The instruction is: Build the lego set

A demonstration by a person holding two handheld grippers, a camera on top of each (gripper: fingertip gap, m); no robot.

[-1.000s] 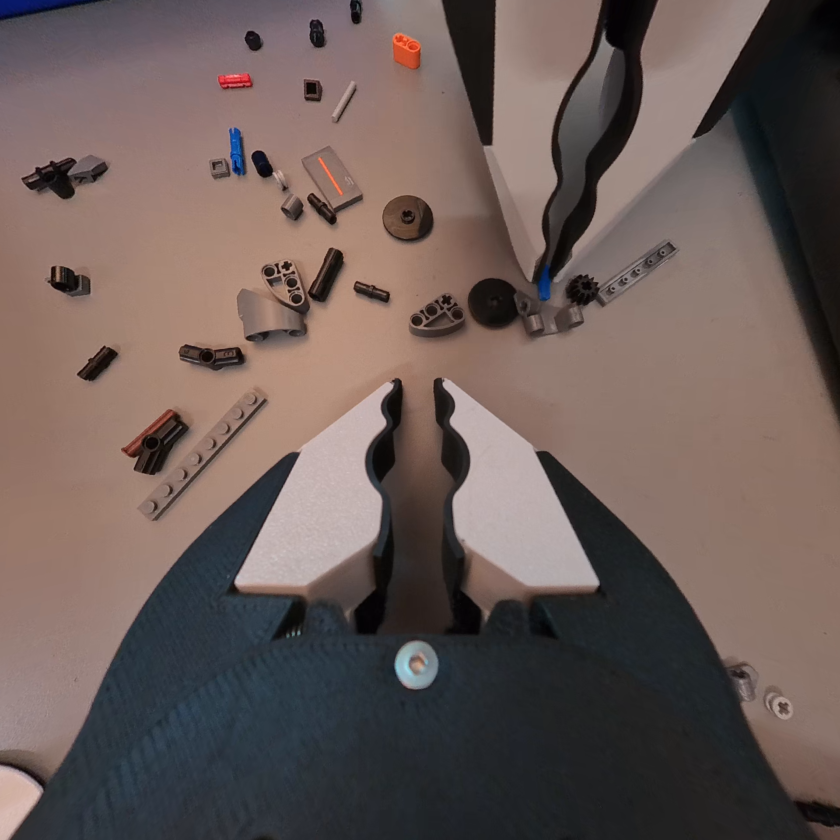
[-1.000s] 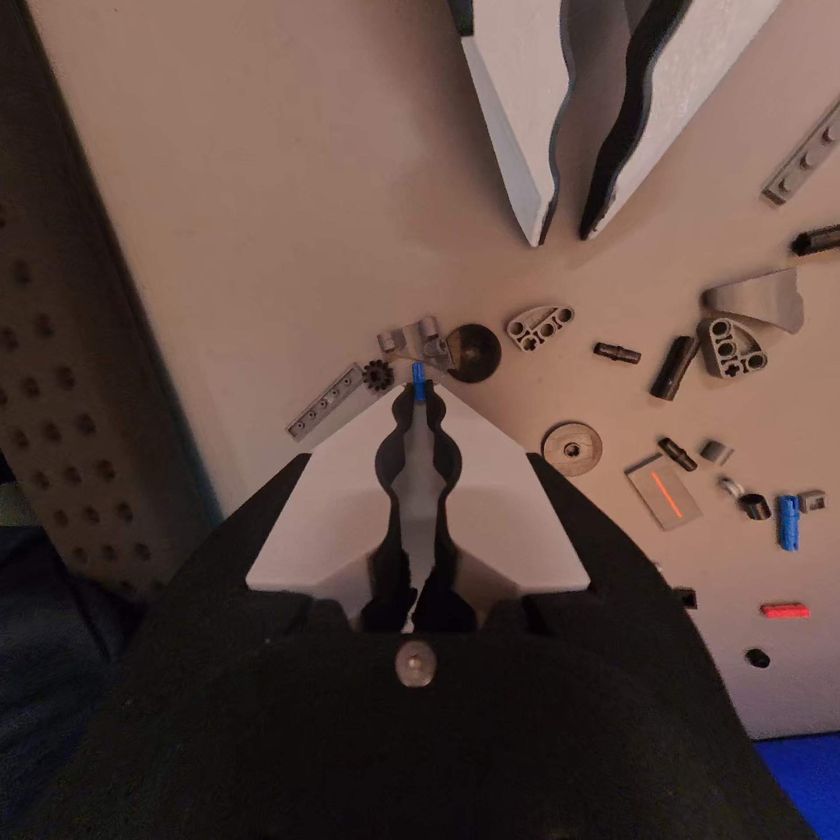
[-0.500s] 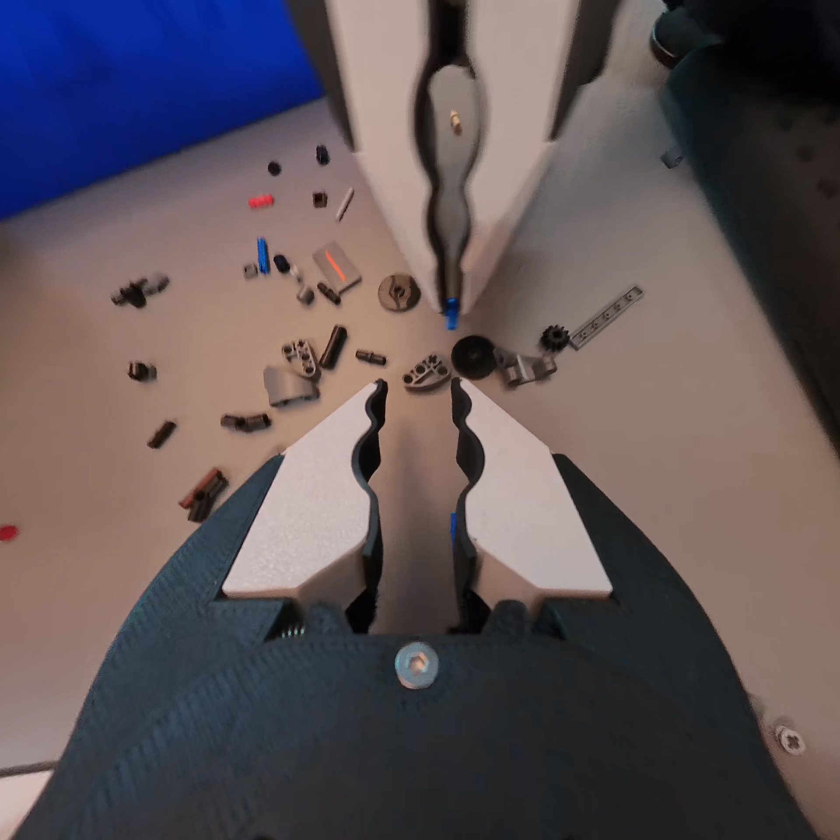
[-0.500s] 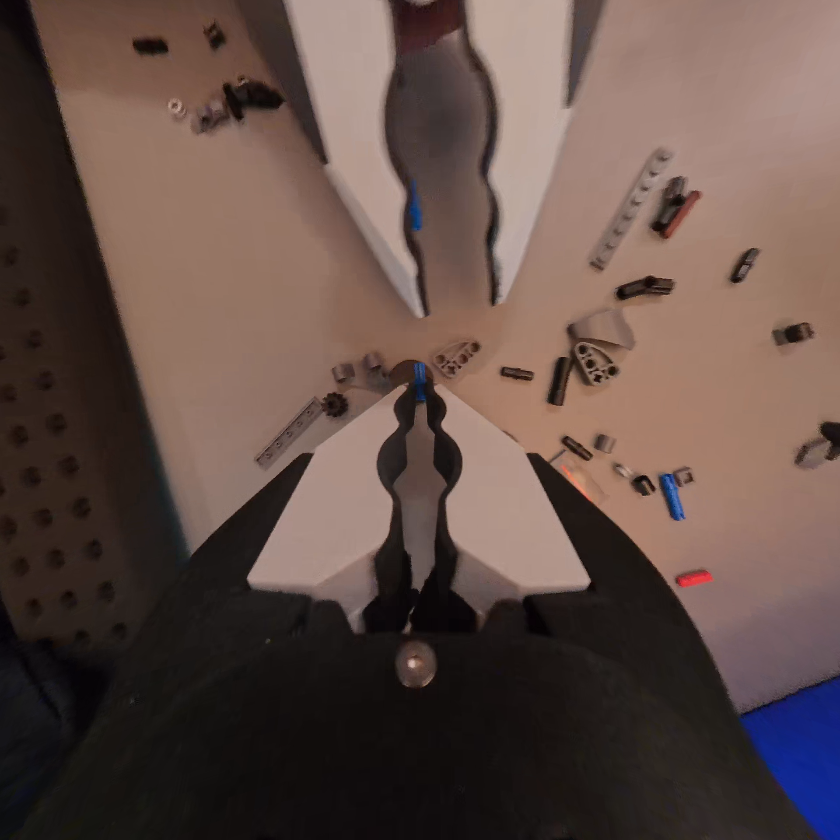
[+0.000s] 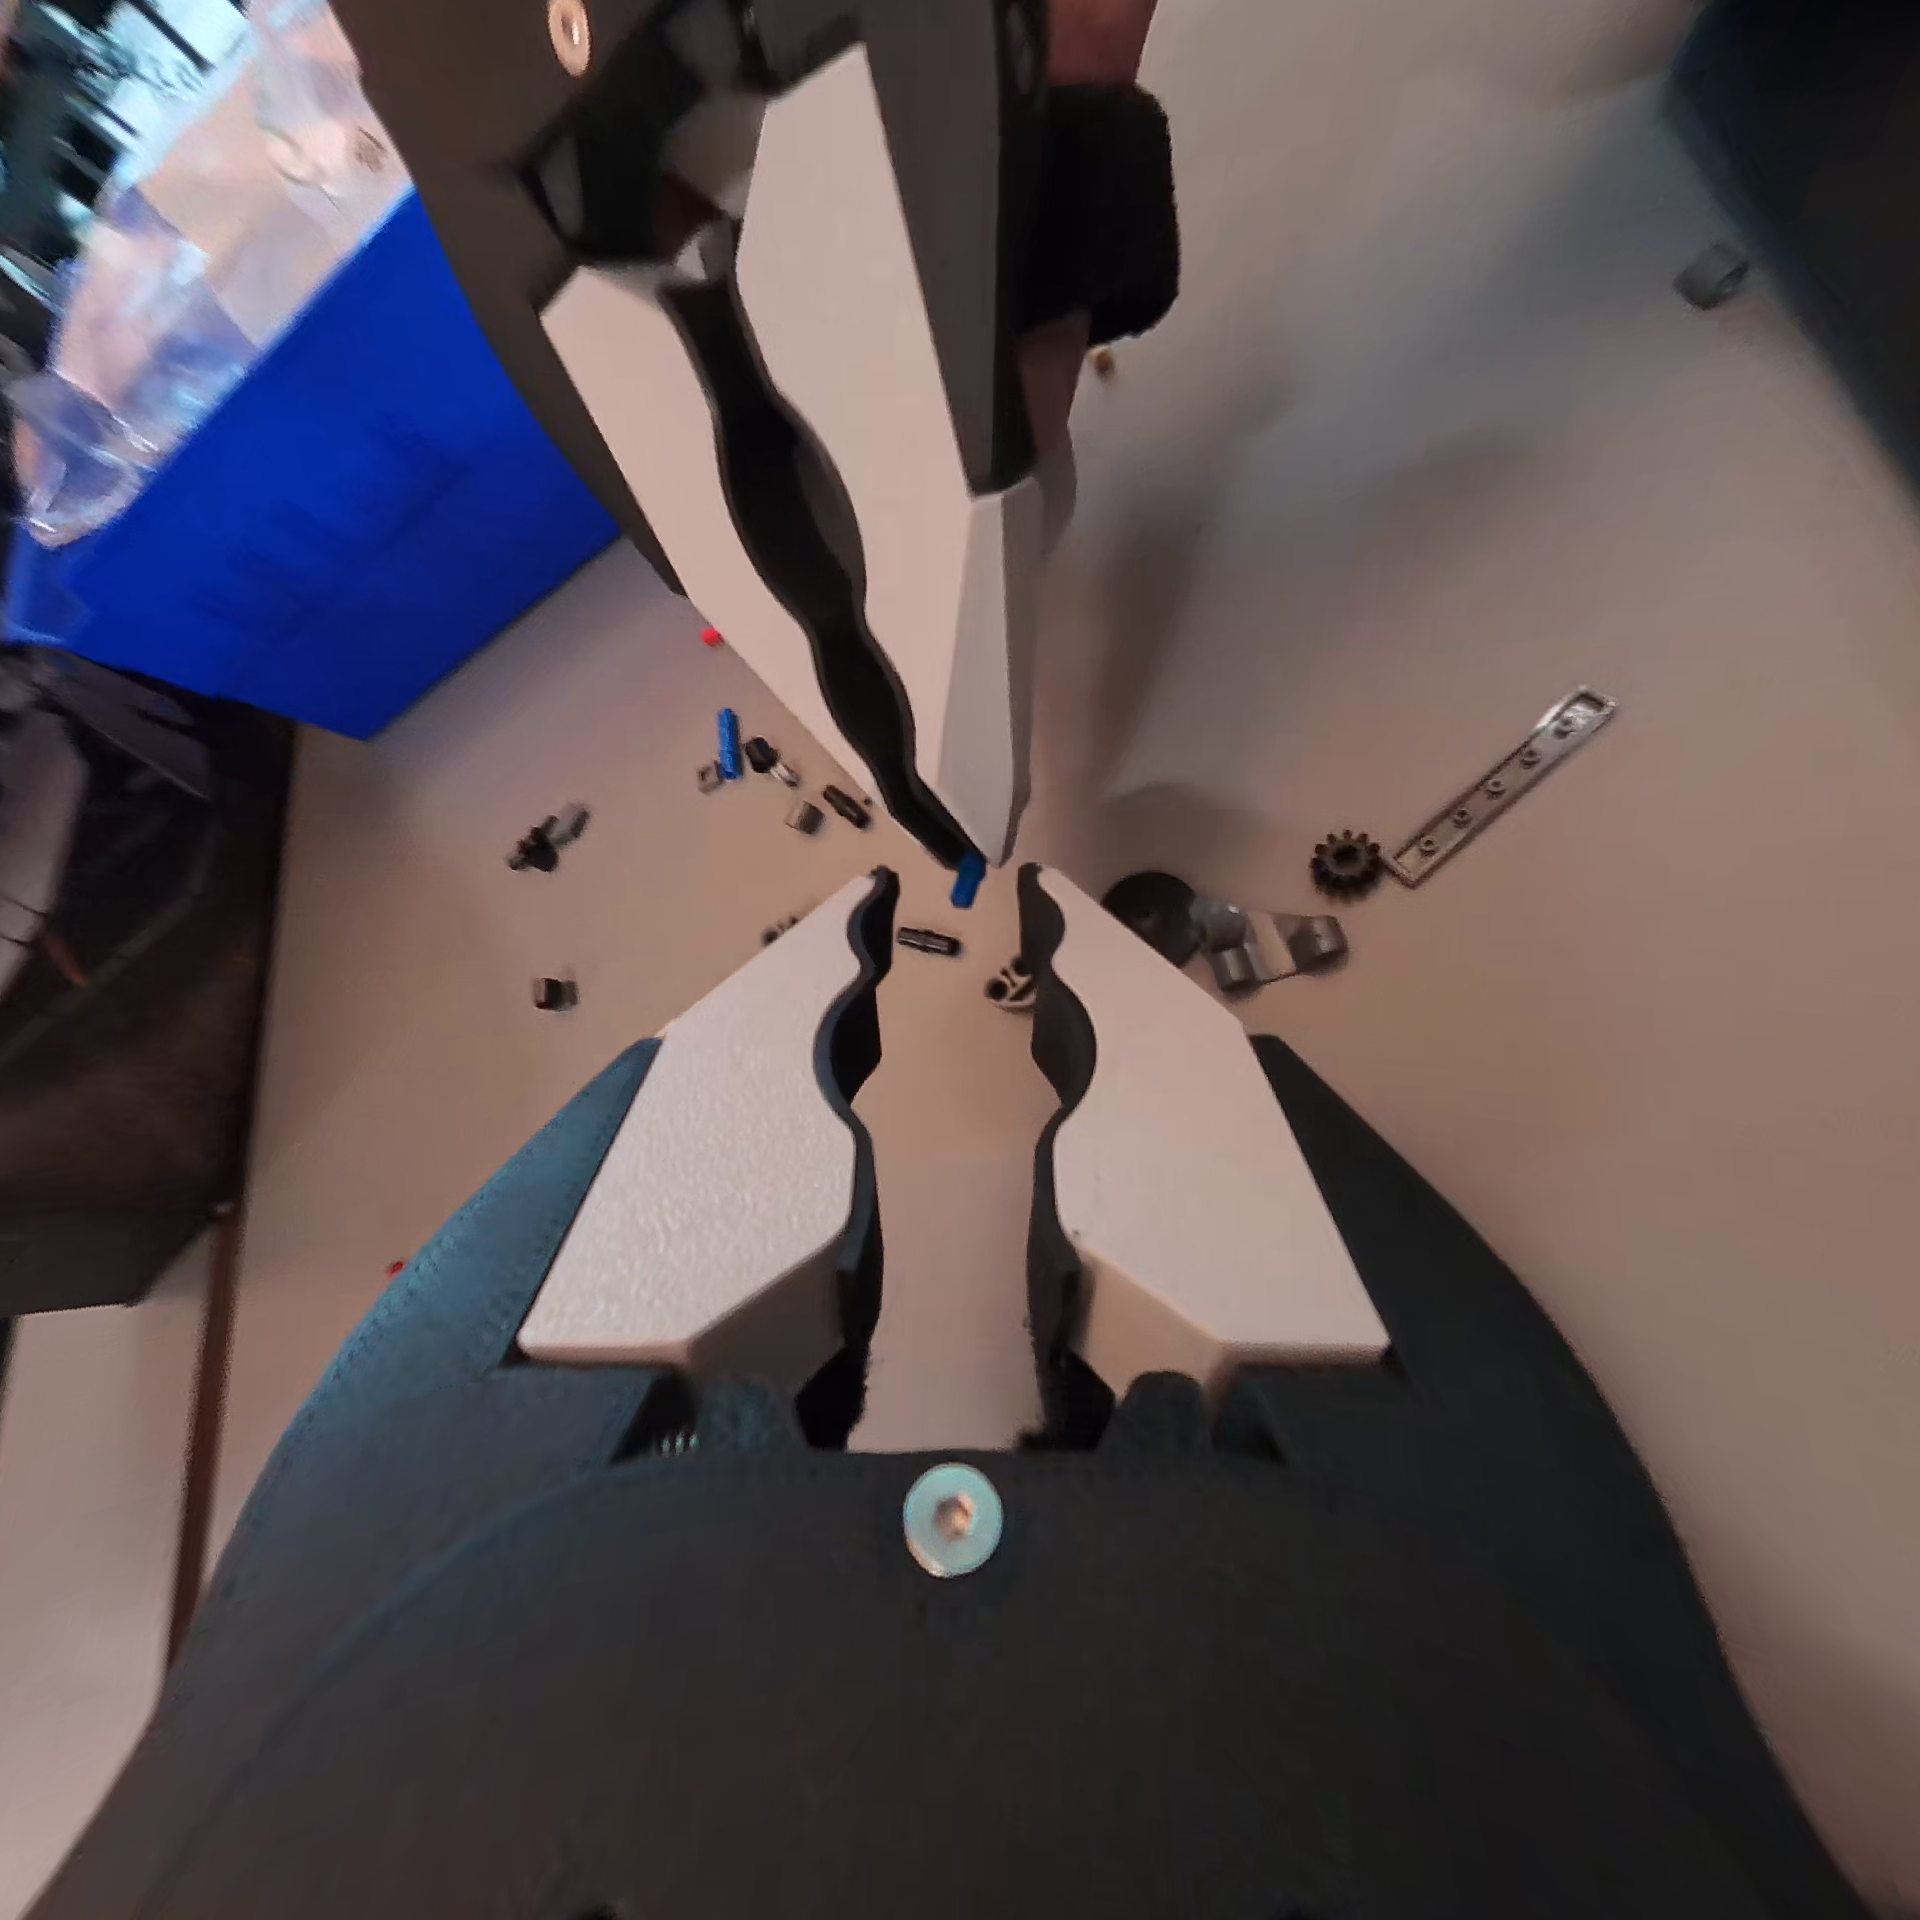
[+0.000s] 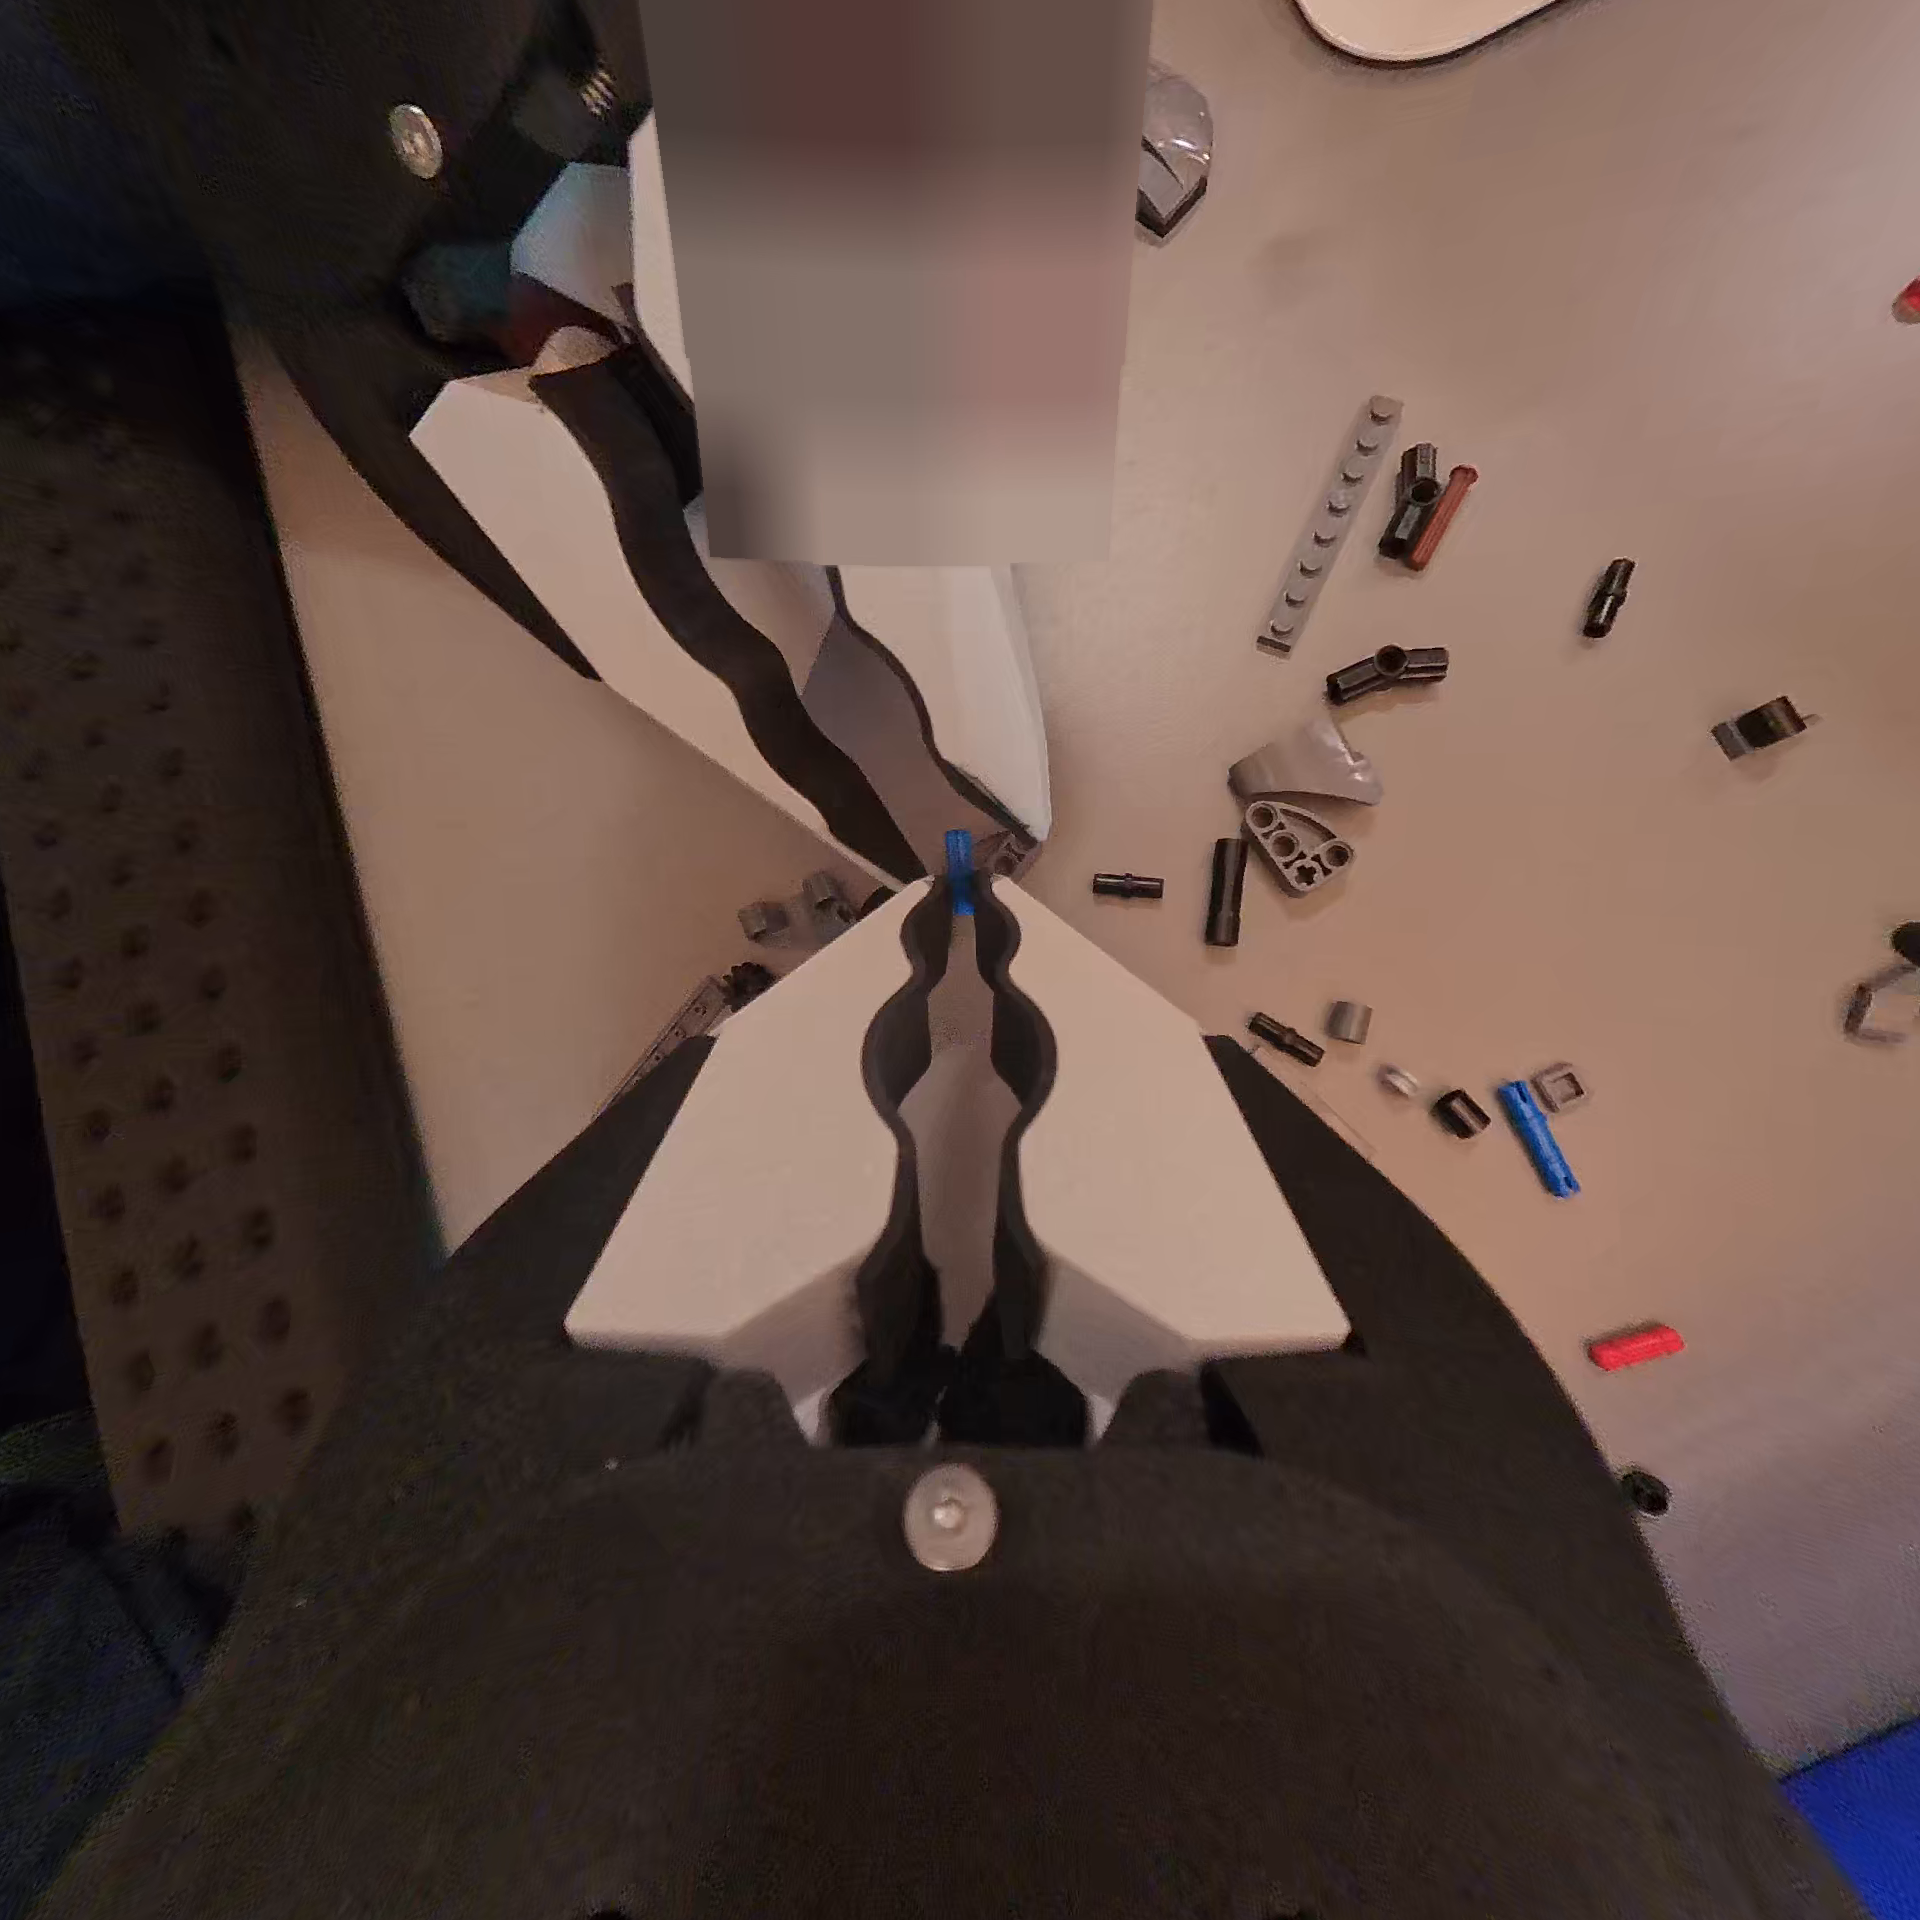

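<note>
pinching a blue pin at its tips, the right gripper presented it between the left gripper's spread jaws, likely for a handover or regrip.

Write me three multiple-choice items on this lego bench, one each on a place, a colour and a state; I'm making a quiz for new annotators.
1. Where does the black gear lie?
A. at the end of the grey strip with holes
B. on the blue bin
C. between the left gripper's fingers

2. What colour is the pin pinched by the right gripper?
A. red
B. blue
C. grey

3. How does the left gripper stand?
A. shut on a black pin
B. shut on nothing
C. open, holding nothing

Key: 1 A, the gear sits beside the strip's near end on the table. 2 B, a blue tip pokes out past the closed fingertips. 3 C, table shows through the wide gap between its fingers.
</note>
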